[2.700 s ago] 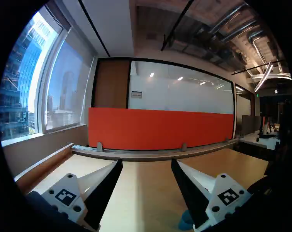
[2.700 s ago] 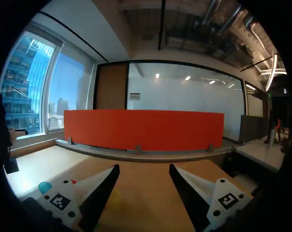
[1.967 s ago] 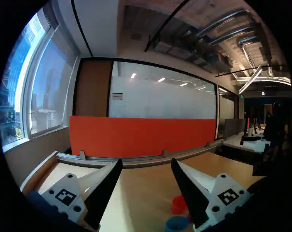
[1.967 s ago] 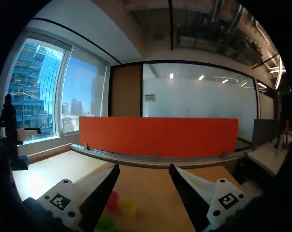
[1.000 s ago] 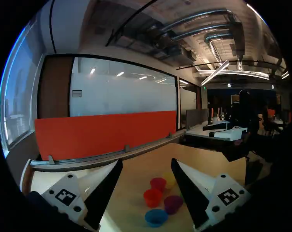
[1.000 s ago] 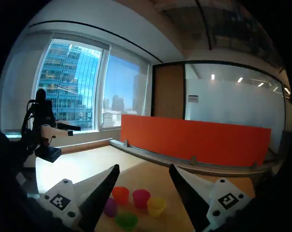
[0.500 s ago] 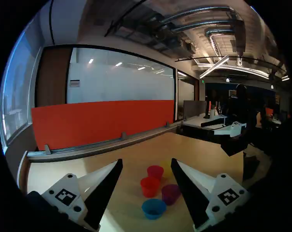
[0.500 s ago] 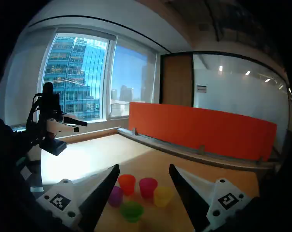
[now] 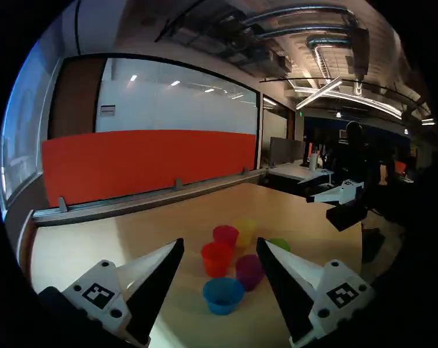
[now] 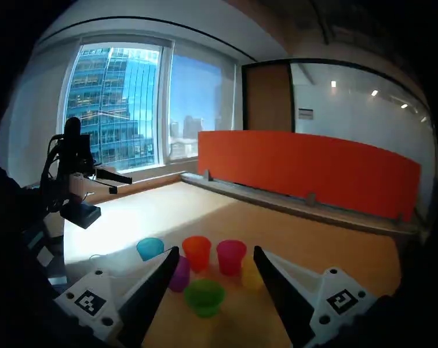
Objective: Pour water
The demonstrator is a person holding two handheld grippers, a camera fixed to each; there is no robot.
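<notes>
Several small coloured cups stand close together on a light wooden table (image 9: 126, 232). In the left gripper view a blue cup (image 9: 223, 294) is nearest, with an orange cup (image 9: 216, 258), a pink cup (image 9: 225, 235), a yellow cup (image 9: 246, 229), a purple cup (image 9: 249, 271) and a green cup (image 9: 278, 244) behind it. My left gripper (image 9: 219, 240) hovers open above them, holding nothing. In the right gripper view the green cup (image 10: 204, 297) is nearest, and my right gripper (image 10: 215, 249) is open and empty over the group. Whether any cup holds water cannot be seen.
An orange partition (image 9: 143, 162) on a metal rail runs along the table's far edge. Large windows (image 10: 115, 110) light the table's left part. The right gripper (image 9: 338, 200) appears far right in the left gripper view, and the left gripper (image 10: 83, 185) far left in the right gripper view.
Both views have tilted down and swung toward each other, bringing the cups up between the fingers. Both grippers stayed open.
</notes>
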